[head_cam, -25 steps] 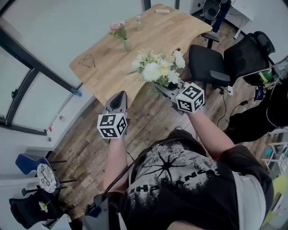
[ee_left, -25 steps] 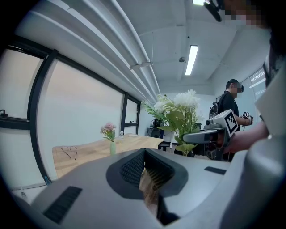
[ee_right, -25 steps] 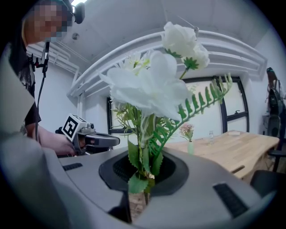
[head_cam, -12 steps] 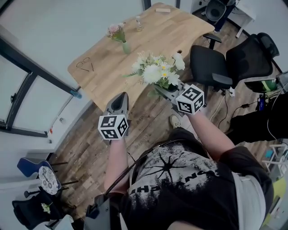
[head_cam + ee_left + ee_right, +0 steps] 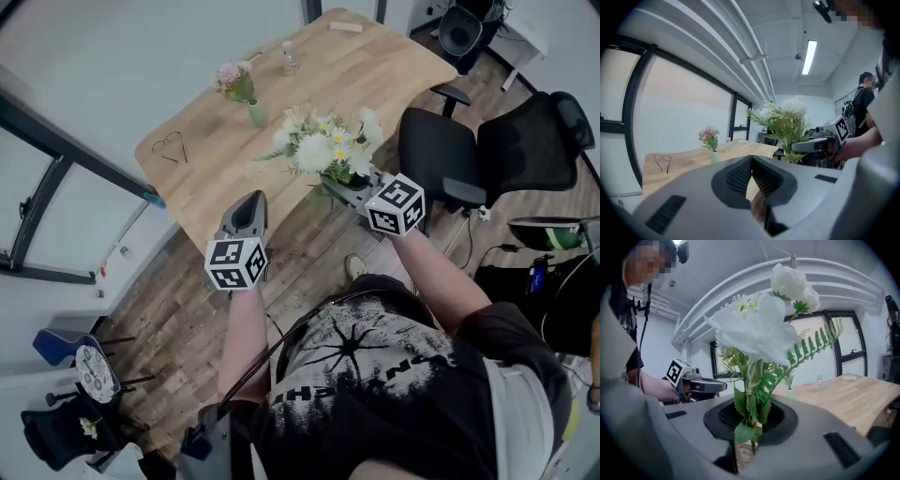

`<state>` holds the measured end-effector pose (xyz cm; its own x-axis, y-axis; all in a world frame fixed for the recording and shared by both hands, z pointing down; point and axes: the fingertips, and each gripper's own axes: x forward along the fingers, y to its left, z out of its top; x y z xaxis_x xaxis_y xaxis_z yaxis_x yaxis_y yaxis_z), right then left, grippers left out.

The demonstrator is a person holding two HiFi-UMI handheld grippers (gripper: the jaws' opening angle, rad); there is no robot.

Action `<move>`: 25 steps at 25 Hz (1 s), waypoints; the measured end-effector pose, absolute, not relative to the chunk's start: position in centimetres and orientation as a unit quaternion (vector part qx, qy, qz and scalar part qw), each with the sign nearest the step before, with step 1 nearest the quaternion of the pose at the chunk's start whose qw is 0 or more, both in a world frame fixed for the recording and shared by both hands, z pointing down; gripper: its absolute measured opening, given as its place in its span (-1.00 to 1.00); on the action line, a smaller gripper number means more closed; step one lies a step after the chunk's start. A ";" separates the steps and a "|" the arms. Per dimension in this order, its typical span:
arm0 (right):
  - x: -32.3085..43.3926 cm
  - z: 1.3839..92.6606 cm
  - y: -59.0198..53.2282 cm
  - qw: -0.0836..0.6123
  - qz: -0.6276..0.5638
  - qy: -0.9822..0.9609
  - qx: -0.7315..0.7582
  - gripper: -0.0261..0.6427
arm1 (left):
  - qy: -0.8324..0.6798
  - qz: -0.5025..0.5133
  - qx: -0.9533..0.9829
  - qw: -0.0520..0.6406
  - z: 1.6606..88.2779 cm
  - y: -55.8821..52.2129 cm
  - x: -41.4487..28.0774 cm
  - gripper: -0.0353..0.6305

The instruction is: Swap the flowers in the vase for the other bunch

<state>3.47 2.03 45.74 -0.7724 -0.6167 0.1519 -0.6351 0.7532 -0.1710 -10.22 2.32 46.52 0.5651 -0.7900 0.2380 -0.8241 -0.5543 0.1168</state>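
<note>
Gripping white bunch [image 5: 323, 145]: right gripper [image 5: 336, 184] | left gripper [image 5: 248, 199]: closed, empty | vase [image 5: 255, 114]: pink flowers [image 5: 232, 78], seemingly 1 bunch

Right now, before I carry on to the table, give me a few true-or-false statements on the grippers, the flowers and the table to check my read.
1. The right gripper is shut on the stems of the white bunch. True.
2. The left gripper holds the pink flowers. False: its jaws are shut on nothing, and the pink flowers are in the vase.
3. The vase lies tipped over on the table. False: it stands upright.
4. A pair of glasses lies on the table. True.
</note>
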 end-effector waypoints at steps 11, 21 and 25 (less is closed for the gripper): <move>7.4 44.7 -3.9 0.039 0.105 -0.948 0.297 -0.73 | -0.497 0.078 0.857 0.110 45.7 -2.7 -6.3 -0.85; 9.1 45.3 -7.0 0.045 0.111 -0.959 0.256 -0.73 | -0.531 0.078 0.835 0.120 46.2 -5.0 -4.5 -0.85; 9.2 45.9 -8.2 0.046 0.116 -0.963 0.239 -0.73 | -0.544 0.082 0.826 0.124 46.7 -6.3 -4.2 -0.85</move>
<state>9.18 -8.20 45.89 -0.8812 -0.4503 0.1440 -0.4716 0.8584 -0.2019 -4.18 -6.32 46.71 0.3946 -0.8783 0.2699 -0.9189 -0.3774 0.1152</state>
